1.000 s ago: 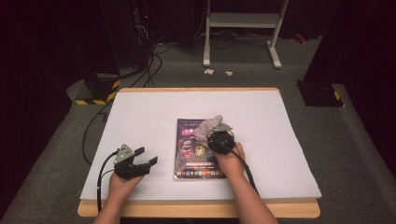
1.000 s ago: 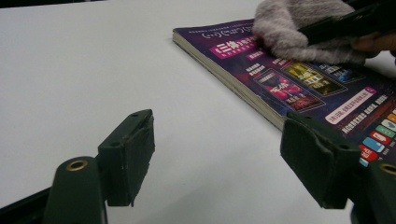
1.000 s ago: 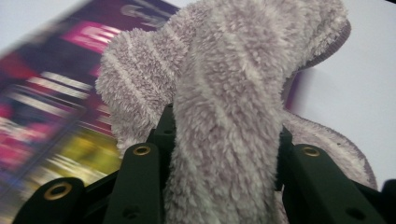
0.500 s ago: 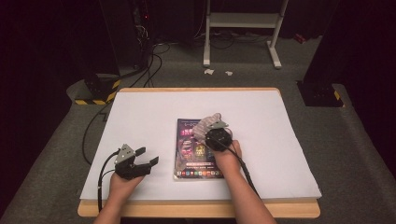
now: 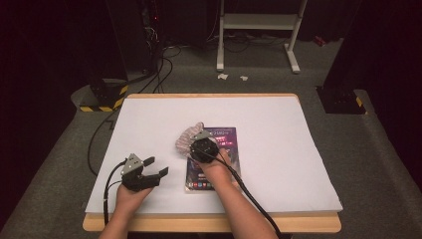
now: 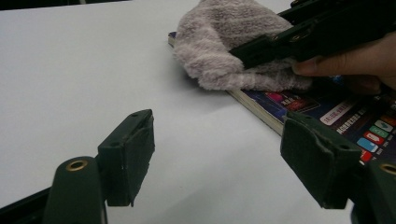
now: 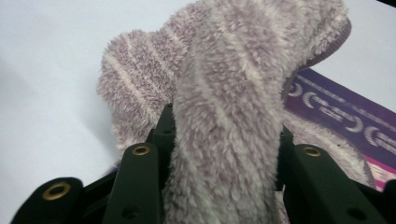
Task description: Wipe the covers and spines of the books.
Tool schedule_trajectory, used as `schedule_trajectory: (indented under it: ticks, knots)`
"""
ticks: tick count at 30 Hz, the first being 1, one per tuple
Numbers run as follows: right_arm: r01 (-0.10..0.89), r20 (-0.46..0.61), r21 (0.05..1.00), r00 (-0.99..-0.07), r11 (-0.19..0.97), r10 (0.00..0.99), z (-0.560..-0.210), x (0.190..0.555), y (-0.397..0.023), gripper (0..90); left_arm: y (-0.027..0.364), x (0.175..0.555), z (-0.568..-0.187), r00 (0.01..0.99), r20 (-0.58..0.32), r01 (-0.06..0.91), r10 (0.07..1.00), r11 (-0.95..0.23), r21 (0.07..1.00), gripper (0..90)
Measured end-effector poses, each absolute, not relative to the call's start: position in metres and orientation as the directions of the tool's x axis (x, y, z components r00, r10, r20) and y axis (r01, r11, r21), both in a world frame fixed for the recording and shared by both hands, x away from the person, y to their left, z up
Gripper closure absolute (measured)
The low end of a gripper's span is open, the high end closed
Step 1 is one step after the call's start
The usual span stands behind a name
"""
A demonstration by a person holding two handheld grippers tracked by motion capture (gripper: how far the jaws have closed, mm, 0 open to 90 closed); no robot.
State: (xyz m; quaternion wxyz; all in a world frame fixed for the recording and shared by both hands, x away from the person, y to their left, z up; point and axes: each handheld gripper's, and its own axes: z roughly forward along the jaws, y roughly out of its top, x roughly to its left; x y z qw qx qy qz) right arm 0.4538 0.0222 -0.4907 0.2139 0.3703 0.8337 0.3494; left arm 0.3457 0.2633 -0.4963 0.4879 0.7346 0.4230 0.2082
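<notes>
The right gripper (image 5: 195,142), just left of the high view's centre, pinches a fuzzy striped cloth (image 5: 186,138) draped over the upper-left corner of a book (image 5: 221,149), while the left gripper (image 5: 155,168), spread and empty, sits at lower left, farther off.

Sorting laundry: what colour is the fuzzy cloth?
Greyish mauve with pale stripes; the cloth shows best in the right gripper view.

A lab-like recording room: dark curtains, floor cables (image 5: 164,64), a white-covered table (image 5: 278,124), hazard-taped base (image 5: 102,102).
</notes>
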Motion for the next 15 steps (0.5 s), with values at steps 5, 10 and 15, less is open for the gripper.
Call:
schedule_trajectory:
  ticks: [5,10,15]
  knots:
    - [0.484,-0.110,0.739,-0.600,0.469,0.793,-0.491,0.457,-0.005,60.3,0.263,0.346,-0.496,0.554,-0.104,0.419,0.826,-0.169,0.892,26.3]
    - [0.507,-0.119,0.741,-0.546,0.440,0.829,-0.492,0.457,-0.043,60.3,0.263,0.346,-0.497,0.554,-0.098,0.418,0.827,-0.174,0.892,26.3]
    - [0.534,-0.112,0.749,-0.480,0.391,0.870,-0.492,0.457,-0.082,60.5,0.262,0.346,-0.497,0.554,-0.095,0.418,0.827,-0.178,0.891,26.4]
